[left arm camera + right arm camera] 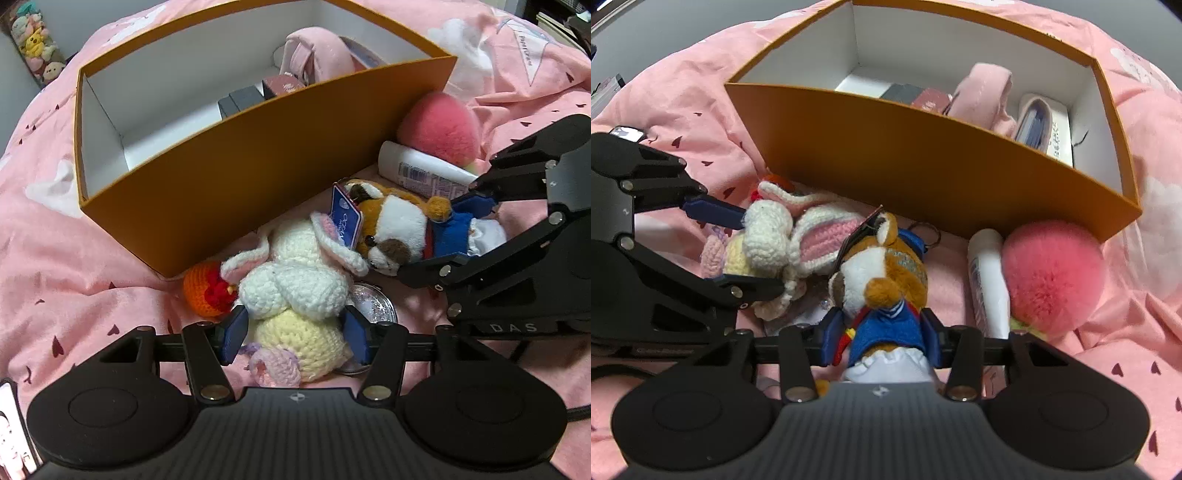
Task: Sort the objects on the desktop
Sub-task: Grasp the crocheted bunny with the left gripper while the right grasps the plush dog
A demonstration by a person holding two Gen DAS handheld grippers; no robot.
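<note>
A white and yellow crocheted bunny lies on the pink bedspread in front of an orange box. My left gripper straddles its yellow body with the jaws wide; the right pad touches the yarn and a slim gap shows at the left pad. Beside the bunny lies an orange and white plush animal in a blue jacket. My right gripper is shut on that jacket. The other wrist view shows each gripper from the side: the right gripper, the left gripper.
The box holds a pink pouch, small dark boxes and a case. On the bedspread around the toys lie an orange crochet ball, a glittery round compact, a white tube and a pink fluffy ball.
</note>
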